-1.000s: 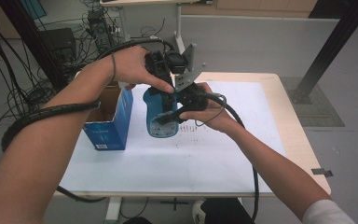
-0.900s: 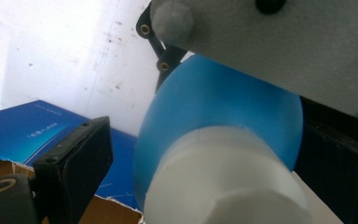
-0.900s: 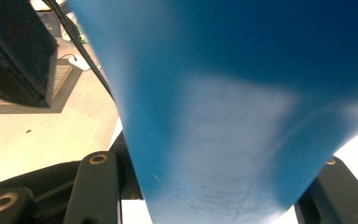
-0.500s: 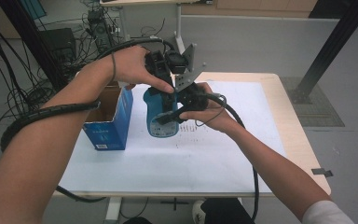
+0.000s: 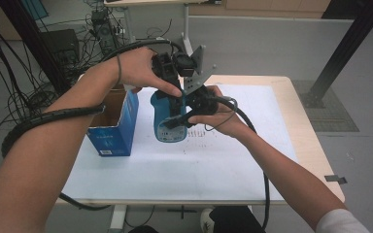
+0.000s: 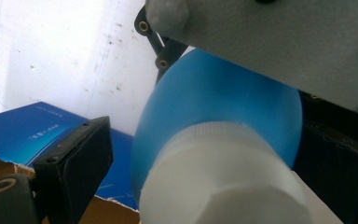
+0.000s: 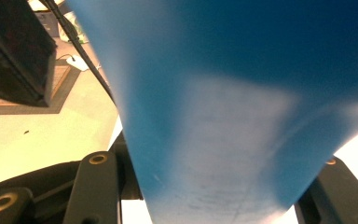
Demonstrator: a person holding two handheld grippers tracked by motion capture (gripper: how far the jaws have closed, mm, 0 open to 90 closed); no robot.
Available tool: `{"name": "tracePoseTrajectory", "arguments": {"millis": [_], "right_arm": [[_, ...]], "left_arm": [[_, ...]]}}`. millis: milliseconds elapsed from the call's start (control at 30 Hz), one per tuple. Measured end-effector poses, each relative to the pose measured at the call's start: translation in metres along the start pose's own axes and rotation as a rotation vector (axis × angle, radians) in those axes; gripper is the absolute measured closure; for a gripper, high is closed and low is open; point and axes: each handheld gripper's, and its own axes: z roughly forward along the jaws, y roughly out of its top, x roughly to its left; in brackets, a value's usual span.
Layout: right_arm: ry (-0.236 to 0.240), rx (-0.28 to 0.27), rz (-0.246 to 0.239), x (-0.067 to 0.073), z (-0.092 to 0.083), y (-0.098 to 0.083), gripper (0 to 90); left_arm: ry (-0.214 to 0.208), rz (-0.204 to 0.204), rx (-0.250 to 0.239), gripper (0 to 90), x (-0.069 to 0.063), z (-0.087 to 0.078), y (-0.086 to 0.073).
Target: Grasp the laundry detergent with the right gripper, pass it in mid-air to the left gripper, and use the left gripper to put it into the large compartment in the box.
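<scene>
Right in front of your left gripper [image 6: 205, 205] you see a blue bottle [image 6: 223, 107] with a big white cap [image 6: 223, 182]. The cap is very close and looks blurry. 1 black jaw stands at the left of the cap with a small gap between them. The other jaw is dark at the right, right next to the bottle. A grey plate [image 6: 279, 42] hangs over the bottle's top. A blue box [image 6: 32, 130] sits behind on the white table [image 6: 51, 51].
</scene>
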Motion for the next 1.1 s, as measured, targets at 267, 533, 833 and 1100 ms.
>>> {"name": "tracePoseTrajectory", "arguments": {"millis": [267, 533, 833, 1100], "right_arm": [[-0.002, 0.003, 0.009, 0.0007, -0.0002, 0.0005, 45.1], [-0.001, 0.001, 0.002, 0.0002, -0.0002, 0.0011, 45.1], [-0.003, 0.005, 0.005, 0.0014, -0.0001, 0.0018, 45.1], [0.0, 0.005, 0.005, 0.0017, -0.0002, 0.0021, 45.0]], "left_arm": [[0.002, -0.003, -0.003, 7.6, -0.0014, 0.0003, -0.0002], [0.002, 0.003, -0.001, 7.9, -0.001, -0.0001, -0.0003], [0.002, 0.002, -0.003, 8.7, 0.0004, 0.0008, -0.0006], [0.0, 0.01, -0.003, 15.6, 0.0005, 0.0004, 0.0007]]}}
